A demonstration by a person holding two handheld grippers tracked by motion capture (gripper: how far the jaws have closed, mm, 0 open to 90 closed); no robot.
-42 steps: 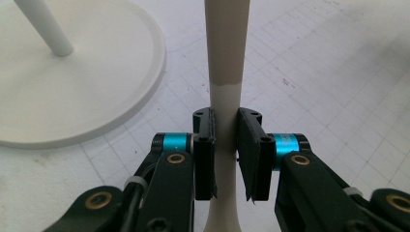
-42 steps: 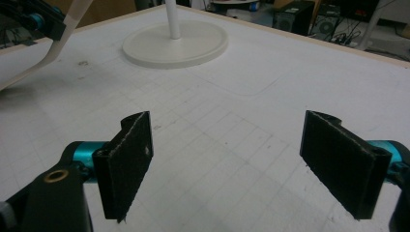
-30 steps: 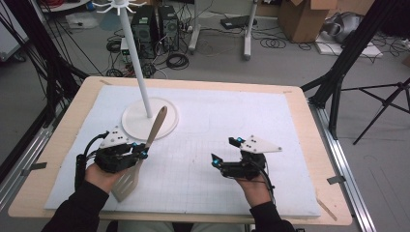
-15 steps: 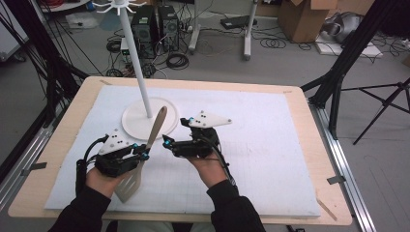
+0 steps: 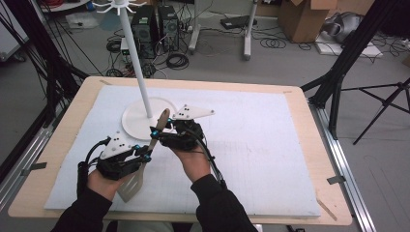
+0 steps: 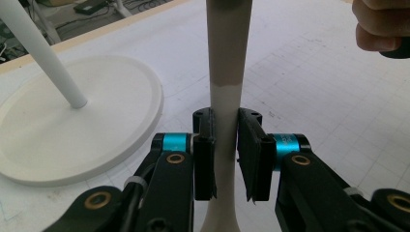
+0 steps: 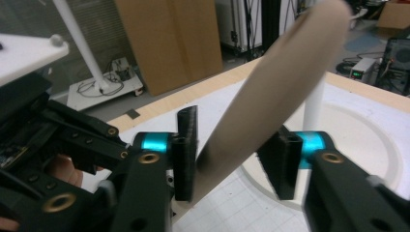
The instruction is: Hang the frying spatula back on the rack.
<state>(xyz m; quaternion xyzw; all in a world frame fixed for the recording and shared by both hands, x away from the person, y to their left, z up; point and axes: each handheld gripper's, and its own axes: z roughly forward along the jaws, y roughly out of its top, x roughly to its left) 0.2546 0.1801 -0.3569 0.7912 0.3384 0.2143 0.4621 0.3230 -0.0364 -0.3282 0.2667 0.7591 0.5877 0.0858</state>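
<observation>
While the left gripper (image 5: 145, 155) has its fingers closed on the handle of a beige spatula (image 5: 155, 133) above the white mat (image 5: 251, 145), the right gripper (image 5: 162, 134) holds its fingers apart around the handle's upper part, one finger (image 7: 186, 152) touching it. At 11 o'clock from the grippers, just beyond the spatula's tip, stands a white rack (image 5: 140, 77) on a round base (image 5: 133, 123). The table (image 5: 309, 121) edge frames the mat.

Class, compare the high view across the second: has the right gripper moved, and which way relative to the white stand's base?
Yes. The right gripper has moved left across the mat, ending beside the white stand's base, its jaws open around the spatula handle.
</observation>
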